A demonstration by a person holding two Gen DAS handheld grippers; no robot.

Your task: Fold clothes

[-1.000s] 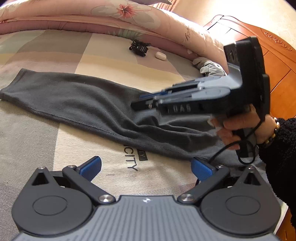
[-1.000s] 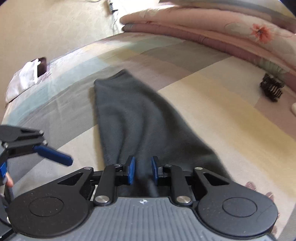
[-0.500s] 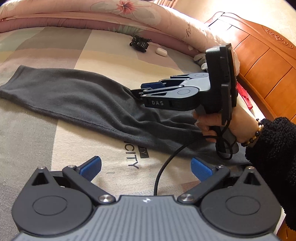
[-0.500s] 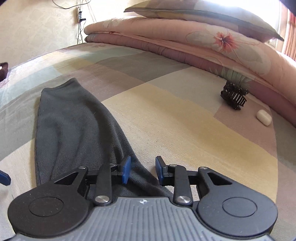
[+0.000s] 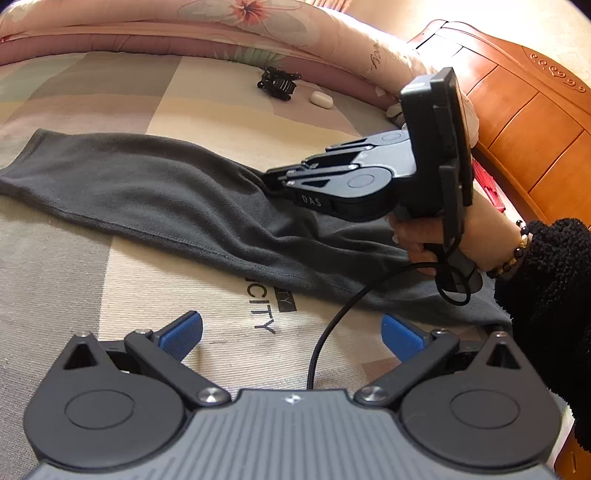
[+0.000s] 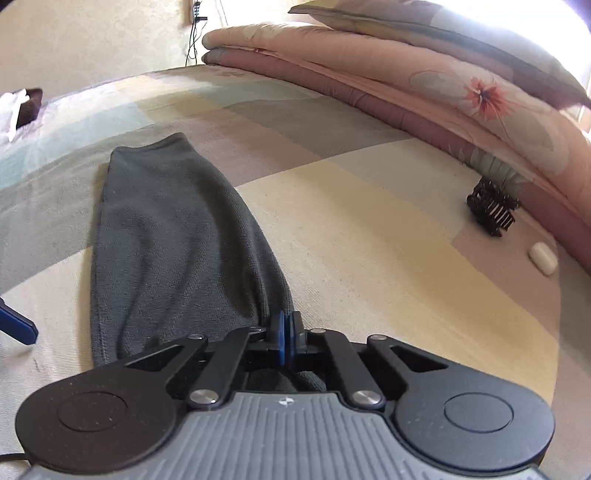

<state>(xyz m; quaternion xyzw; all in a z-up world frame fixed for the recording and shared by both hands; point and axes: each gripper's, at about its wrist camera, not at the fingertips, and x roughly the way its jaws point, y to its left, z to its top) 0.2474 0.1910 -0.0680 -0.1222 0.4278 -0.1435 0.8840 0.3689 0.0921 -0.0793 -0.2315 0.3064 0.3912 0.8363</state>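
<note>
A long dark grey garment [image 5: 147,184] lies stretched across the patchwork bedsheet [image 5: 74,288]. In the right wrist view it runs away toward its far cuff [image 6: 166,240]. My right gripper [image 6: 286,334] is closing on the garment's right edge; its blue pads press together with cloth pinched between them and bunched behind. From the left wrist view, the right gripper [image 5: 271,178] bites the garment's far edge, held by a hand [image 5: 480,236] in a black fuzzy sleeve. My left gripper [image 5: 291,328] hovers open over bare sheet just short of the garment's near hem.
A black hair claw [image 5: 277,83] and a small white case [image 5: 321,99] lie near the folded pink floral quilt [image 5: 221,33] at the back. A wooden bed frame [image 5: 524,118] rises on the right. A black cable [image 5: 332,332] trails across the sheet.
The right gripper sank onto the garment's far edge and its jaws came together on the cloth. The left gripper stayed where it was, still open.
</note>
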